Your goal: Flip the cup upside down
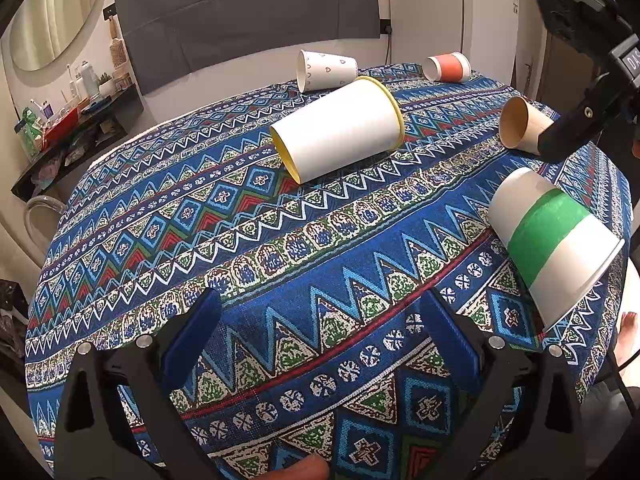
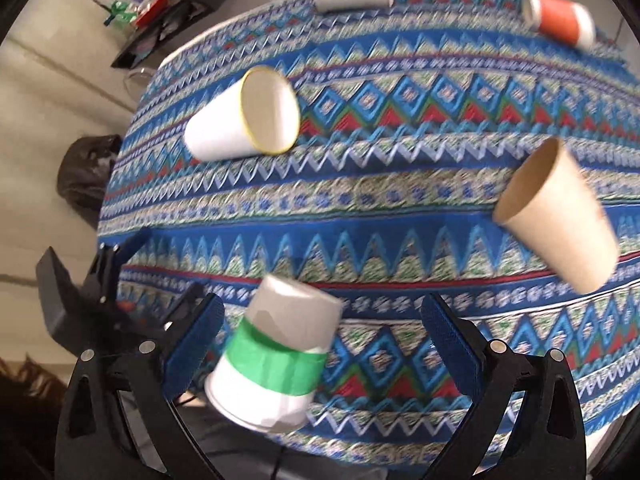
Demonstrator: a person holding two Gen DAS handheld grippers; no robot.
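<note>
A white cup with a green band stands upside down, rim on the cloth, at the table's right edge; in the right wrist view it sits between my open right gripper's fingers, nearer the left pad, touching neither that I can tell. My left gripper is open and empty, low over the patterned cloth. The right gripper's body shows above the brown cup.
Several cups lie on their sides: a large white yellow-rimmed one, a brown one, a heart-printed one and an orange one. The table edge curves at left. A cluttered shelf stands beyond.
</note>
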